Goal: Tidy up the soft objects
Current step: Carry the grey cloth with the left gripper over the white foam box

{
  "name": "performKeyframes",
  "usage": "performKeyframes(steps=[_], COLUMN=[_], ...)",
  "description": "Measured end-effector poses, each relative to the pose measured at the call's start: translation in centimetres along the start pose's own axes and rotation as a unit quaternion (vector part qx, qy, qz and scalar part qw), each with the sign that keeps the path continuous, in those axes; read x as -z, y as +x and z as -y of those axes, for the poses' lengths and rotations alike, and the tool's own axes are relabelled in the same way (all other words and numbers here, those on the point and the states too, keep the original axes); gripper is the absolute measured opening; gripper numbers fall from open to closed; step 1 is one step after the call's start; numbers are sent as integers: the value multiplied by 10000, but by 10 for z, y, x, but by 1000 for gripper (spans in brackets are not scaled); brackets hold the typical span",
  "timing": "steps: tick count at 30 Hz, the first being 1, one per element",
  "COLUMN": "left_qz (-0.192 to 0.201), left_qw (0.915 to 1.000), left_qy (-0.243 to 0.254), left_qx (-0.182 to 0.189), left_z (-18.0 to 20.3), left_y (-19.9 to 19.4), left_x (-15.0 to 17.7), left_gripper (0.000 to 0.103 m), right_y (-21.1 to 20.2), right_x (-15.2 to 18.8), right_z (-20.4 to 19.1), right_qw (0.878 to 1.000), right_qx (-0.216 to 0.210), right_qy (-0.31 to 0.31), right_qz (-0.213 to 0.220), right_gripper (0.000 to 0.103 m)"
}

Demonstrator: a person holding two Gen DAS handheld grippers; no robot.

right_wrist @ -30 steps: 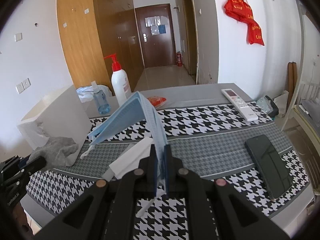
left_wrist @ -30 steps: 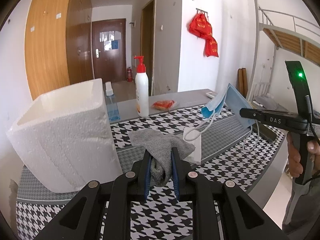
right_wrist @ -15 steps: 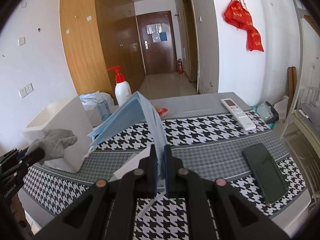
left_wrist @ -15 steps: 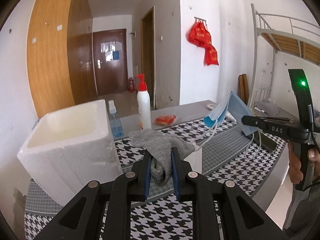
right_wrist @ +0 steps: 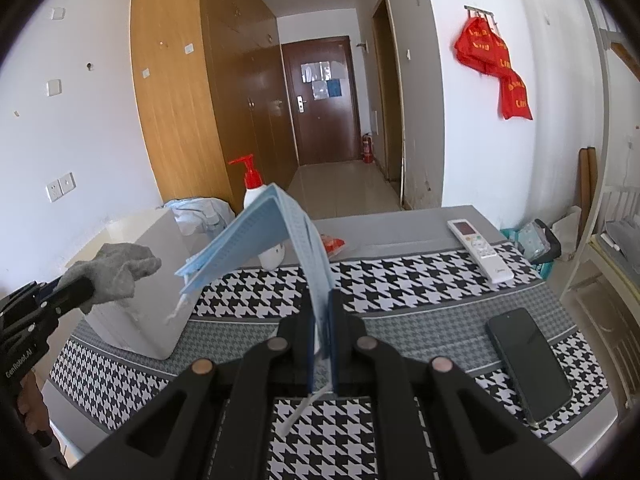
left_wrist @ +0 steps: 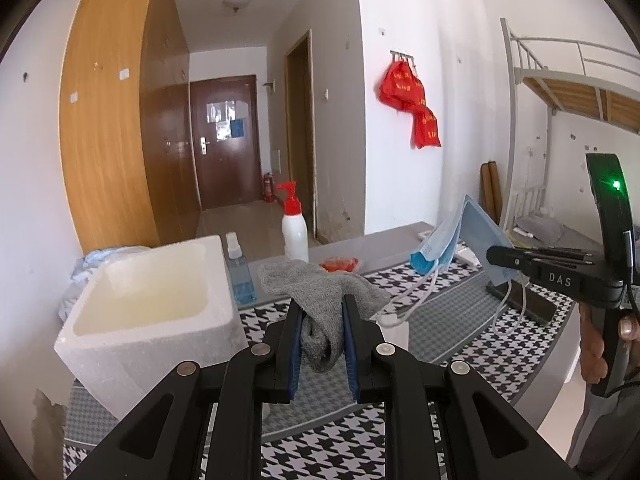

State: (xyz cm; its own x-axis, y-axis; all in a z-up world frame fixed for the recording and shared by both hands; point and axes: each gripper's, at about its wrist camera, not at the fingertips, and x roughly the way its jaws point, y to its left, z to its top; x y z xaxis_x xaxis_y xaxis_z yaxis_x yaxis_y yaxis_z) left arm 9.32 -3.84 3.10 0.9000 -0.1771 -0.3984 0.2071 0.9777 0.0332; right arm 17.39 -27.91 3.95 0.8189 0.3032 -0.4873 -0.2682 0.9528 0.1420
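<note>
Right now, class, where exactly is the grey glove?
The grey glove is pinched in the left gripper, held above the checked tablecloth, just right of the white foam box in the left wrist view.

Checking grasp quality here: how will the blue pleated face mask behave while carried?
Probably floppy: the blue pleated face mask folds over above the right tool. Likely very light. Its white ear loops dangle and could snag.

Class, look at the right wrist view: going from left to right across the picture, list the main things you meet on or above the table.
Grey knitted glove → white foam box → light blue face mask → white remote control → black smartphone.
</note>
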Motion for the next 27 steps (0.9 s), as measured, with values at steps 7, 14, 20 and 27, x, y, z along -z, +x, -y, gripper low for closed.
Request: performKeyframes(steps=[7, 14, 20, 27], left_qz=[146, 221, 299, 395], left_qw=[9998, 9995, 9992, 9984], left_qy=[29, -14, -29, -69], left_qx=[-143, -215, -282, -404], left_z=[-5, -12, -15, -26], left_y=[-2, -2, -5, -9], left_x=[-9, -13, -18, -22], left_gripper=[19, 19, 19, 19], right_y=[-1, 0, 1, 2], right_x=[-4, -7, -10, -15], right_z=[-1, -6, -12, -21], right_qw=[10000, 9999, 9998, 9995], right_qx=[-36, -87, -130, -214], right_qy=[29, -9, -35, -62], right_qz=[80, 112, 166, 224], right_gripper=[8, 8, 8, 8])
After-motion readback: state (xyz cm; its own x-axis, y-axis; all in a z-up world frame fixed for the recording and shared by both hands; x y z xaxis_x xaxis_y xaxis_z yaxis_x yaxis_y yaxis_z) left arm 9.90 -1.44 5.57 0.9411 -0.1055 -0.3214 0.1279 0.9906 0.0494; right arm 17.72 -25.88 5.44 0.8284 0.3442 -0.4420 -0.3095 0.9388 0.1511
